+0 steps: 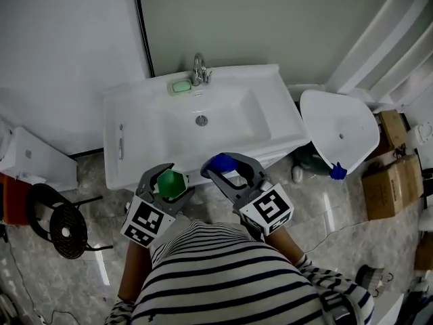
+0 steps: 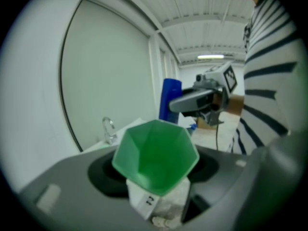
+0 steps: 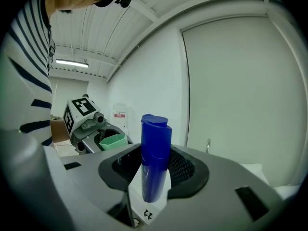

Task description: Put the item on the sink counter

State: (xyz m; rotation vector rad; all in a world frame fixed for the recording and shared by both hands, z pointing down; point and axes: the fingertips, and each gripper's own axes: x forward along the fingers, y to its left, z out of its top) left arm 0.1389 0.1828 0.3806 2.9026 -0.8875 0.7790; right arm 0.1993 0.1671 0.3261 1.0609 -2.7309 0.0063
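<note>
A white sink counter with a basin and a tap stands against the wall ahead. My left gripper is shut on a green faceted cup, held upright just in front of the counter's near edge; the cup fills the left gripper view. My right gripper is shut on a blue bottle, also at the counter's front edge. In the right gripper view the bottle stands upright between the jaws.
A green soap dish sits beside the tap. A white toilet stands to the right of the counter, cardboard boxes beyond it. A black fan lies on the floor at the left. A white cabinet is at the far left.
</note>
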